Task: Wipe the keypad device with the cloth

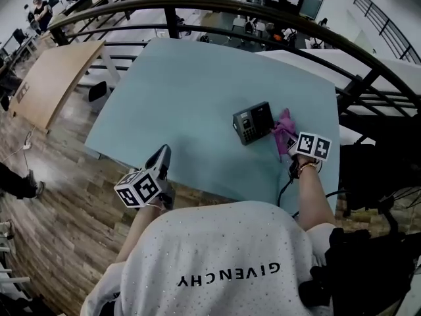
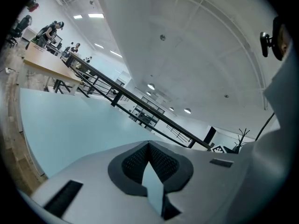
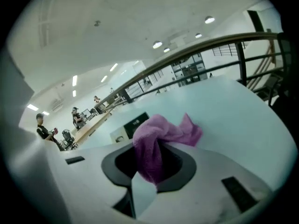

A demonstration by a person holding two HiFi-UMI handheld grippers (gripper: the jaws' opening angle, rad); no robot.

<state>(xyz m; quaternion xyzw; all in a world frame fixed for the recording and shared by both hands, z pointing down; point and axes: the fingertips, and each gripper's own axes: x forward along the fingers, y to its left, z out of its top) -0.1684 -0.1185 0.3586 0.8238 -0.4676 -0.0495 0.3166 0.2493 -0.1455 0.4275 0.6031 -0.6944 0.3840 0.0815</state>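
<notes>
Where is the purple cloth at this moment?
The cloth is held in the right claw, at the right of the head view. It is just right of the keypad device on the pale blue table.

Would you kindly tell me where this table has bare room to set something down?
The table is bare across its far and left parts, up to the left gripper. It is crowded only at the right, where the cloth in the right gripper sits beside the keypad.

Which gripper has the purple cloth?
The right gripper: its jaws are shut on the purple cloth, beside the black keypad device. The left gripper is shut and empty.
</notes>
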